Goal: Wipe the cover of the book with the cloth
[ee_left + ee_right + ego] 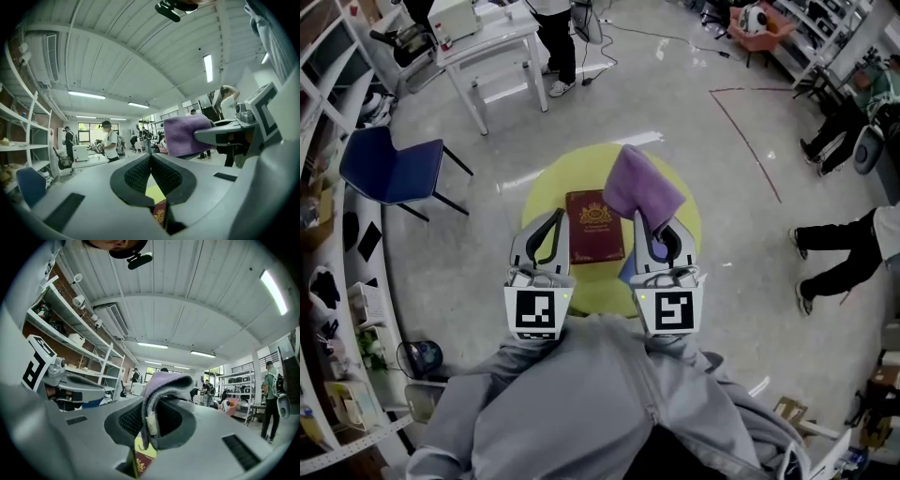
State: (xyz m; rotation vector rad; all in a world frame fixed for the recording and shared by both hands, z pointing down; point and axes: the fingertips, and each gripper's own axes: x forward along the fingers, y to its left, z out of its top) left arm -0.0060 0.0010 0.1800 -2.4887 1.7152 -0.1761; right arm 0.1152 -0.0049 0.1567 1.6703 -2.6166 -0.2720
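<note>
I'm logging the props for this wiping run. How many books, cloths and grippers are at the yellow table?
Books: 1, the dark red book
Cloths: 1, the purple cloth, pinched in the right gripper's fingers
Grippers: 2, the left gripper and the right gripper
Total: 4

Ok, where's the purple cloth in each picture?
Head view: purple cloth in the middle, just right of the red book.
Left gripper view: right of centre.
Right gripper view: dead centre, pinched in the fingers.
Shared landmark: the red book, low in both gripper views.
</note>
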